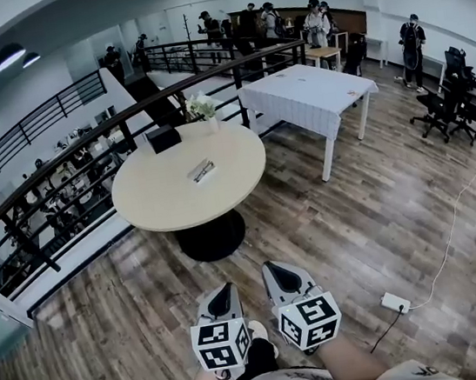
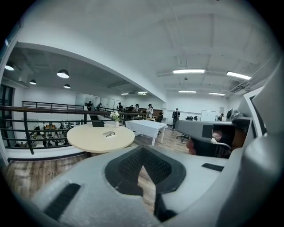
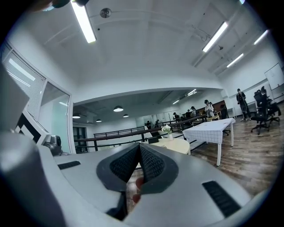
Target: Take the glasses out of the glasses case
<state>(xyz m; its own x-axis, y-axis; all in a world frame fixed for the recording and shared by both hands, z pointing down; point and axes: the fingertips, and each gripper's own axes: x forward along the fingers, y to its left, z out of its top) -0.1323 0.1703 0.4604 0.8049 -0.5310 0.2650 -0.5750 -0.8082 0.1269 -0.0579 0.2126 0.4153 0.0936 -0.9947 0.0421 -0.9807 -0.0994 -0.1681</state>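
The glasses case lies near the middle of the round beige table, small and pale with something dark on top. It also shows far off in the left gripper view, as the glasses case on the table. Both grippers hang low over the wooden floor, well short of the table. My left gripper is shut with nothing in it, its tips meeting in its own view. My right gripper is shut and empty as well, its tips together in its own view.
A black box and a vase of white flowers stand at the table's far edge. A dark railing runs behind it. A white-clothed table stands to the right, with office chairs beyond. A power strip lies on the floor.
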